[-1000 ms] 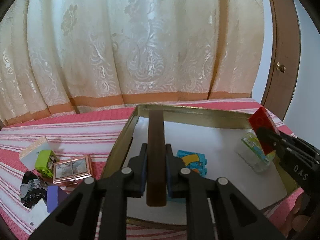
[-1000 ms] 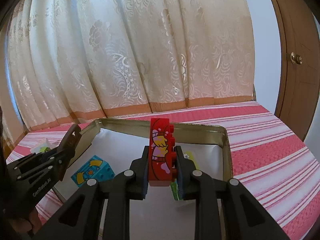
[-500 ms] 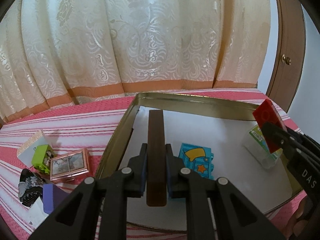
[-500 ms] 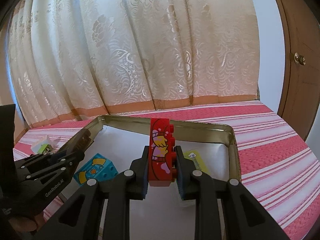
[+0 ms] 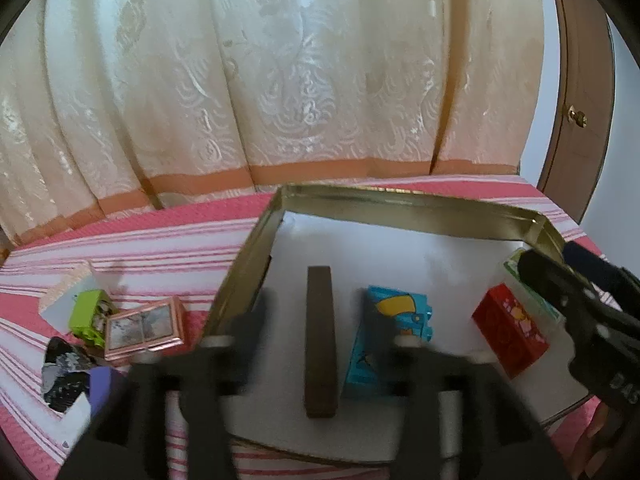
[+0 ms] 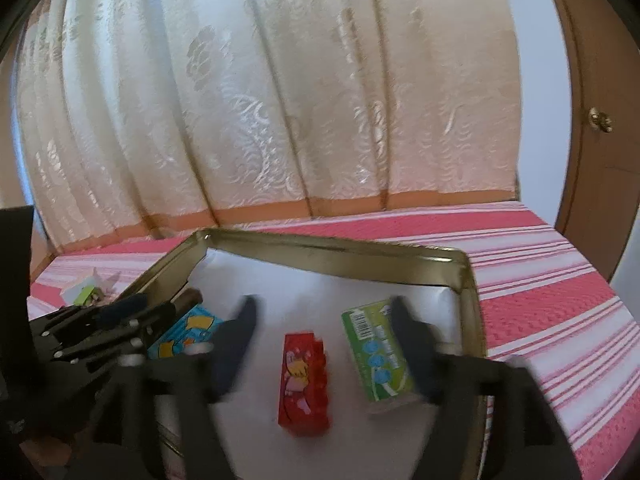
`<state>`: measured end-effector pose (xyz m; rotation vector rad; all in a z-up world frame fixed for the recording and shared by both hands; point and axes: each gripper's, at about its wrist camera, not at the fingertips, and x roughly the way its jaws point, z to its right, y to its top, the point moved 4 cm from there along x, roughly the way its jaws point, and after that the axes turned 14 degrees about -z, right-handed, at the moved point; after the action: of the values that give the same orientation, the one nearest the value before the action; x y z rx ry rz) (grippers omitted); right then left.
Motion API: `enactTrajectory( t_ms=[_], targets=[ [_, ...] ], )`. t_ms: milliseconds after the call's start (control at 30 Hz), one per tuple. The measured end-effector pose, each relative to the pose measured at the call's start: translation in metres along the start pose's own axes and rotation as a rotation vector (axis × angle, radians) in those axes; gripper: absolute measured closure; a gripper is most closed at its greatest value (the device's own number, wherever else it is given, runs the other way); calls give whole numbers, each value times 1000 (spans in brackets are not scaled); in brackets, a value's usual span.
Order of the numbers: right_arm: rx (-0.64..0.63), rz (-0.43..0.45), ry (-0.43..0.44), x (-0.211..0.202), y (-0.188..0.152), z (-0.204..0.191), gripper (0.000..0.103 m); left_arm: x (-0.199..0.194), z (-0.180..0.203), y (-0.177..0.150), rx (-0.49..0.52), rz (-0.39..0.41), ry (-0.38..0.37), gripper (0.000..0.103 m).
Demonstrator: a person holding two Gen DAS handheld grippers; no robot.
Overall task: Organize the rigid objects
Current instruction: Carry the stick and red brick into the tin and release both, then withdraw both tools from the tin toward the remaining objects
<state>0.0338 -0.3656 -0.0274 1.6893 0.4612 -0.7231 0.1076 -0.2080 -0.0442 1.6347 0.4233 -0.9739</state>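
The brown wooden bar (image 5: 319, 340) is seen lying flat on the white lining of the gold tray (image 5: 404, 204), between the spread fingers of the left gripper (image 5: 320, 332) and untouched by them; its jaws have just been opened wide. The red brick (image 6: 305, 384) lies in the same tray, between the right gripper (image 6: 322, 344) fingers, whose jaws have likewise just been opened, nothing being held.
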Motion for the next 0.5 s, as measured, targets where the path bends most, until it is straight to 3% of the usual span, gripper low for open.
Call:
enactTrajectory(
  t_ms=[33, 133, 367, 500],
  targets=[
    [8, 17, 4, -3, 0, 1, 23, -3, 0, 0, -2, 13, 8, 17],
    [17, 34, 4, -5, 0, 2, 23, -14, -2, -2, -6, 76, 15, 3],
    [40, 119, 29, -18, 0, 6, 23, -29, -6, -9, -1, 131, 32, 0],
    [32, 157, 1, -24, 0, 5, 23, -32, -9, -10, -19, 153, 34, 0]
  ],
)
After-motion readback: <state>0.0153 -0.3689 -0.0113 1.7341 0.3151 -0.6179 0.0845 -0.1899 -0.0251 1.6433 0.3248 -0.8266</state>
